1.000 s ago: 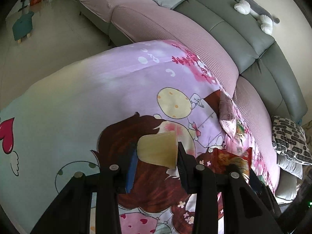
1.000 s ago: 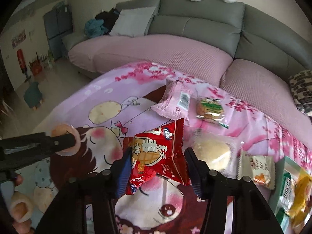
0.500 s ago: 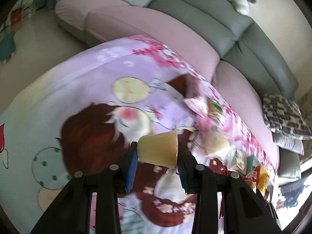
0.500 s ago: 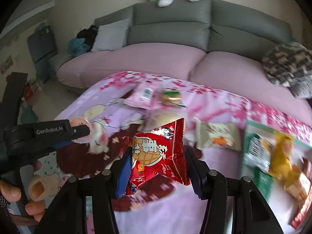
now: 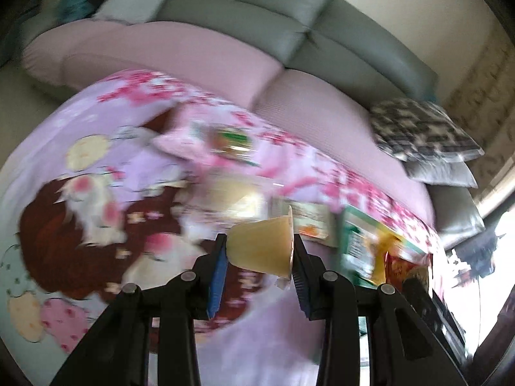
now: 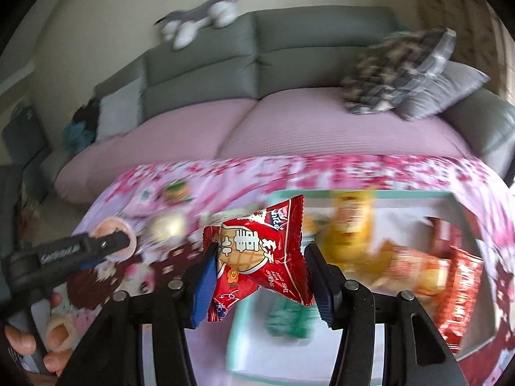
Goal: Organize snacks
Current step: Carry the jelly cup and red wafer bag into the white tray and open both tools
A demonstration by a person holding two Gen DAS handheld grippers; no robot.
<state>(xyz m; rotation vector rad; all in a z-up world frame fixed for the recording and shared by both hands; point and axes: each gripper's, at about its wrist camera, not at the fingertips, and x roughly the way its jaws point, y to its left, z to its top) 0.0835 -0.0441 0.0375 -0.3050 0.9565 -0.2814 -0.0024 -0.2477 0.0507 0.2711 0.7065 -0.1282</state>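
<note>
Both hand-held grippers have swung across the bench toward its right end since a second ago, so the sofa's right corner and the snack box now fill the views that earlier showed the cartoon girl on the cloth. Much of both views is blurred.

In the left wrist view the left hand-held gripper (image 5: pixel 260 251) is clenched on a small yellow pudding cup (image 5: pixel 261 247), lying on its side between the blue pads, its lidded rim against the right pad. It hangs above the pink cartoon cloth (image 5: pixel 96 148) that covers the bench. Beyond it lie a pink packet (image 5: pixel 175 143), a green-labelled packet (image 5: pixel 233 141) just beside that, and a pale packet (image 5: pixel 310 220) nearer the cup. At the right sits the green-rimmed box (image 5: pixel 357 222) with yellow and red packets inside.

In the right wrist view the right hand-held gripper (image 6: pixel 260 260) grasps a red snack packet (image 6: pixel 259 254) by its two sides, held upright above the near-left part of the box (image 6: pixel 463 212). Inside the box are a yellow packet (image 6: pixel 349 228), a red packet (image 6: pixel 457 289) at the right, and a green one (image 6: pixel 288 318) below the held packet; what else is there is too smeared to tell. At the left edge the left hand-held gripper (image 6: pixel 109 241) shows from the side with the cup's lid (image 6: pixel 112 225) at its tip, and a person's fingers (image 6: pixel 19 342) wrap its handle.

A grey sofa (image 6: pixel 199 64) with pink seat covers stands behind, a plush toy (image 6: pixel 199 21) on its back and patterned cushions (image 6: pixel 396 74) at the right.
</note>
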